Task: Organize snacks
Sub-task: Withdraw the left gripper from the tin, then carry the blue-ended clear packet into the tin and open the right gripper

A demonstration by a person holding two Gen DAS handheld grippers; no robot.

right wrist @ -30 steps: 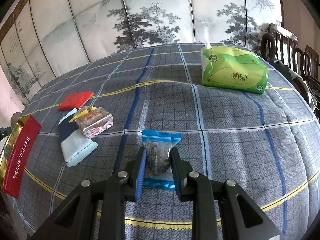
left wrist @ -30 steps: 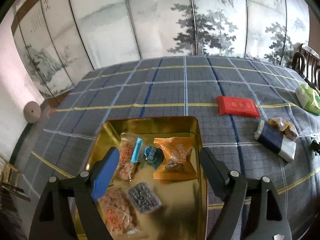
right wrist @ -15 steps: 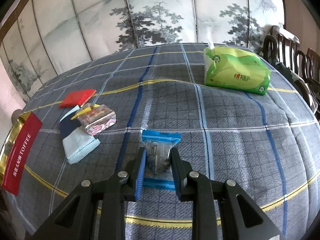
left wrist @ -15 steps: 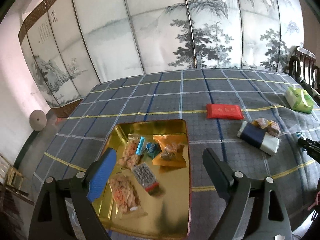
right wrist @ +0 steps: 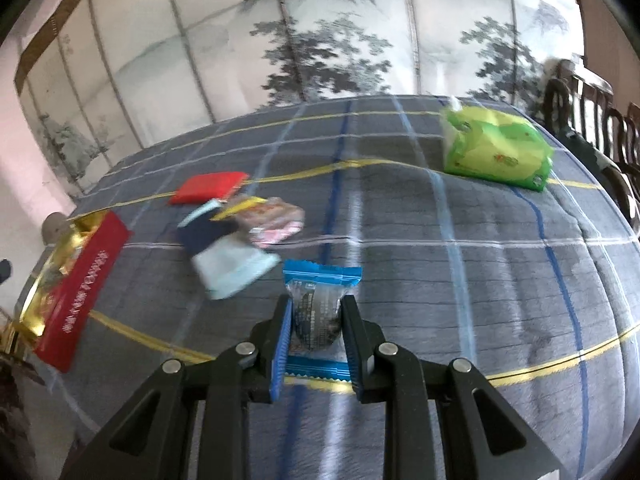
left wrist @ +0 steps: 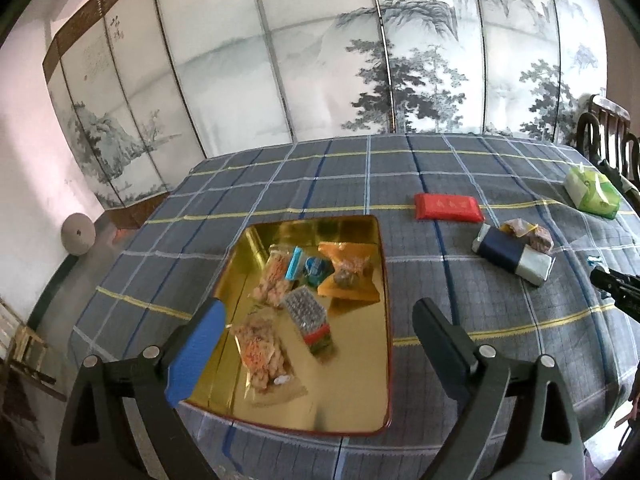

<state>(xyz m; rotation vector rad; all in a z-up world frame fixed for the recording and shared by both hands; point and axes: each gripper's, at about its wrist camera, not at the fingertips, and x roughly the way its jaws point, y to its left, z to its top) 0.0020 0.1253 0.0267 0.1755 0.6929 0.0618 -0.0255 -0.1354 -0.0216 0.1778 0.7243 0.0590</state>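
Overhead, the left gripper (left wrist: 316, 344) hangs with its jaws spread wide and holding nothing, above a gold tin (left wrist: 360, 408) that sits on the counter (left wrist: 280, 184), which is draped in a grey plaid cloth with yellow and blue lines. Several wrapped snacks (left wrist: 308, 292) lie inside the tin. To its right, on the cloth, a red packet (left wrist: 447, 208) lies flat, and nearby a navy-and-white packet (left wrist: 512, 258) touches a clear-wrapped snack (left wrist: 528, 232). The right gripper (right wrist: 316, 328) is clamped on a blue-edged snack packet (right wrist: 320, 280), above the cloth. A green tissue pack (right wrist: 494, 152) rests near the far right edge. Behind the counter stands a folding screen (left wrist: 360, 60) painted with pines and mountains; dark wooden chairs (right wrist: 592, 104) stand at the right.
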